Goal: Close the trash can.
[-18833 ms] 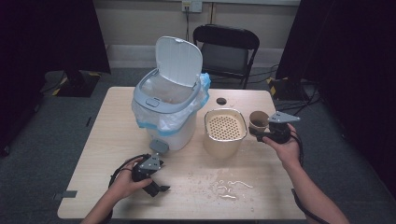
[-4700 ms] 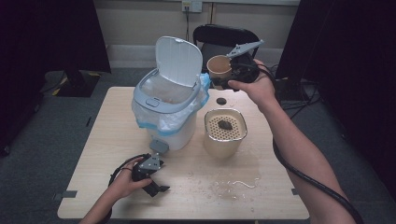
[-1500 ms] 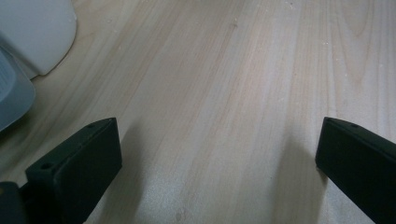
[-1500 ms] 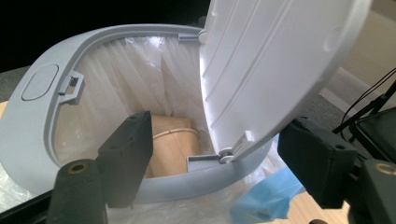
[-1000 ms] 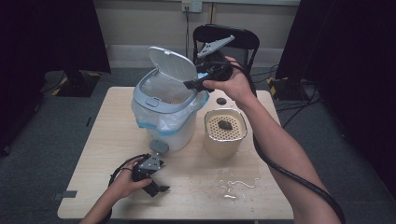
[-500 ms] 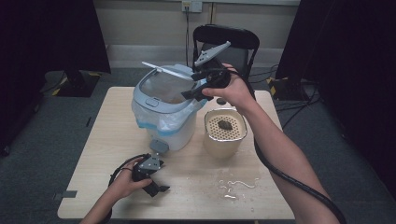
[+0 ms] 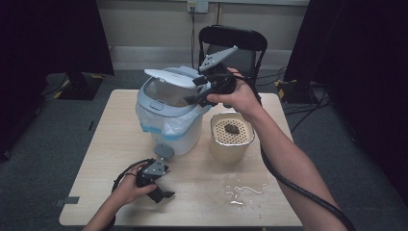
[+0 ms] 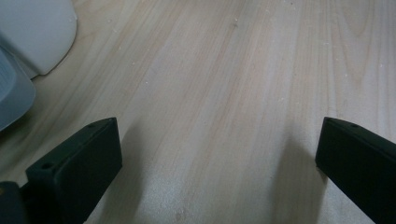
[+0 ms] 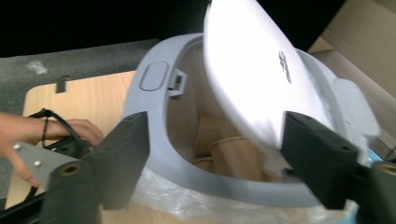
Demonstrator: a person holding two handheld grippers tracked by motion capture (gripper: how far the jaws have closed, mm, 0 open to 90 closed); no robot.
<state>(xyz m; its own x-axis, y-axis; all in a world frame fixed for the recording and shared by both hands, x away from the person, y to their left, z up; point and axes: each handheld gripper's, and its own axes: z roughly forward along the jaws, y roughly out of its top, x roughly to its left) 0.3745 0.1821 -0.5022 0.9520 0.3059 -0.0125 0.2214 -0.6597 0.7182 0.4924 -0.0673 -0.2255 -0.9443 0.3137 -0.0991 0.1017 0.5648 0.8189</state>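
Note:
A white-grey pedal bin (image 7: 168, 125) with a blue-edged liner stands at the table's middle back. Its lid (image 7: 171, 74) hangs low, almost level over the rim. My right gripper (image 7: 195, 91) is at the lid's right edge, open, nothing in it. In the right gripper view the lid (image 9: 261, 79) tilts over the opening between my open jaws (image 9: 217, 128), and brown paper cups (image 9: 233, 149) lie inside. My left gripper (image 7: 163, 185) rests open on the table in front of the bin; the left gripper view has its jaws (image 8: 219, 154) wide apart over bare wood.
A beige pot (image 7: 232, 139) with a perforated insert and a dark lump in it stands right of the bin. Pale scraps (image 7: 243, 190) lie near the front edge. The bin's pedal (image 7: 163, 151) sticks out toward my left gripper. A black chair (image 7: 235, 43) stands behind the table.
The lid has swung down from upright to nearly level, with my right gripper moving down along with it. The paper cup it carried earlier has left the jaws. The left gripper stayed put.

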